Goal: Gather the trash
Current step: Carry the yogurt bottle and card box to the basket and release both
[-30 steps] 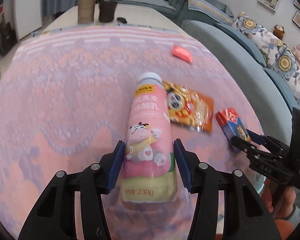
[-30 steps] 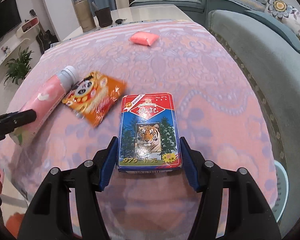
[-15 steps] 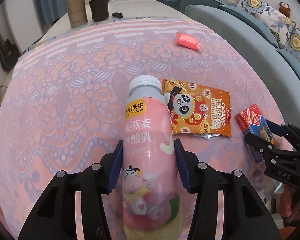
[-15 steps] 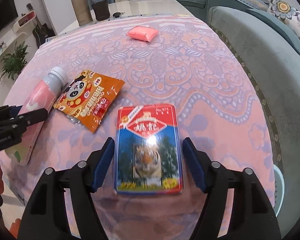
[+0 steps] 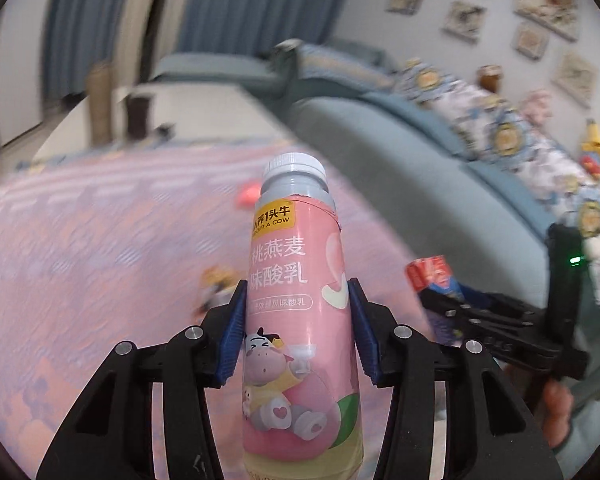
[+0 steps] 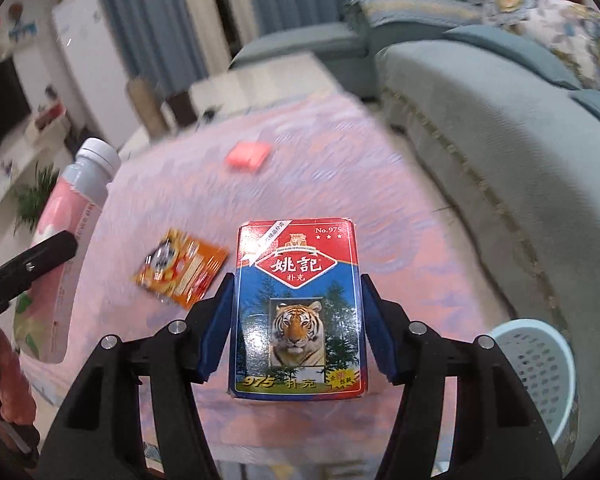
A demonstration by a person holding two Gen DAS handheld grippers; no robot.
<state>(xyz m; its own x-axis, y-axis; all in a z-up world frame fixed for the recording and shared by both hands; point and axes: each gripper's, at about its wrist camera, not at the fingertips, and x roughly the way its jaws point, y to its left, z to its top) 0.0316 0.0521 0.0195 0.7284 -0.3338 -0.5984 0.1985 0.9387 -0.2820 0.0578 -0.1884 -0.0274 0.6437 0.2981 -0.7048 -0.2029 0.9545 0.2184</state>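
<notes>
Trash is held in both grippers, lifted above the pink patterned tablecloth [image 6: 400, 216]. From where I stand, the left gripper [image 5: 296, 328] has its blue-padded fingers [image 5: 233, 334] clamped on either side of a pink yogurt bottle [image 5: 296, 300], gripping it around the middle of its label; the bottle points away from the gripper with its grey cap [image 5: 294, 170] at the far end. The right gripper [image 6: 296, 328] is pressed the same way against the two long sides of a playing-card box [image 6: 298, 312] with a tiger on its face, red at the top and blue below. On the cloth, an orange snack packet [image 6: 182, 266] with a panda face lies flat, to the left of the card box in the right wrist view, and a small pink packet [image 6: 248, 154] lies farther out toward the far end of the table. A pale blue perforated basket [image 6: 540, 364] stands low beside the table on the right, next to the grey-blue sofa [image 6: 500, 128]. At the table's far end stand a tall tan cup [image 5: 100, 104] and a dark cup [image 5: 137, 114], both blurred.
</notes>
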